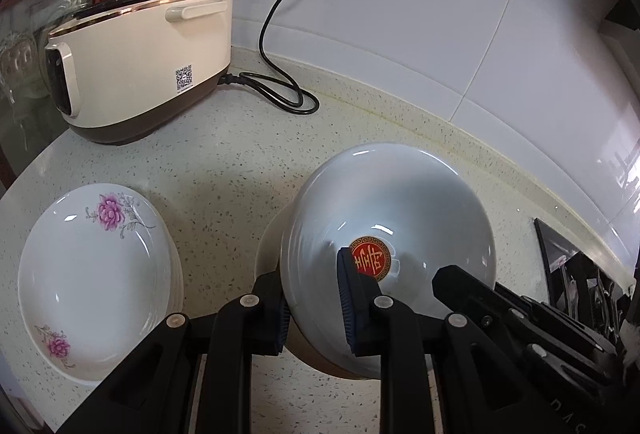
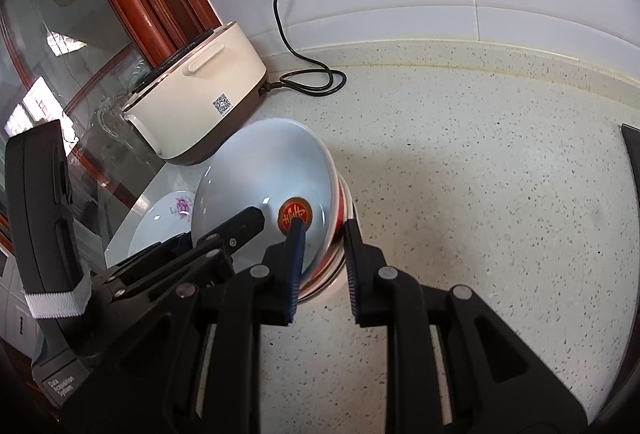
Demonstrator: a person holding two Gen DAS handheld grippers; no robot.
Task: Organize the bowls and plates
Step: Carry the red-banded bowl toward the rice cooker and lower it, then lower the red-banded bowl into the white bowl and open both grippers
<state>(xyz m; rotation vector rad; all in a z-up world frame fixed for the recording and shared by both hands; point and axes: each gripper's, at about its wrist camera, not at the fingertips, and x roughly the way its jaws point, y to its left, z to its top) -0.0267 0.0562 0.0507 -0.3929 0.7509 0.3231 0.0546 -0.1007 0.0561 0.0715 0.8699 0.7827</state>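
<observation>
While both claws pinch opposite rims of a pale bowl [image 1: 384, 230], the left claw [image 1: 316, 306] and right claw [image 2: 322, 266] hold it tilted over a stack of bowls [image 2: 346, 230] mid-tabletop [image 1: 224, 162], likely to nest it. Inside is only a red emblem. Floral plates [image 1: 92, 274] are piled near the left edge.

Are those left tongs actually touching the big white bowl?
Touching. In the left wrist view, the left tongs clamp the bowl's rim, one blue pad inside, one outside.

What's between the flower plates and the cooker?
Only bare counter lies between the flower plates and the cooker, seen in the left wrist view.
</observation>
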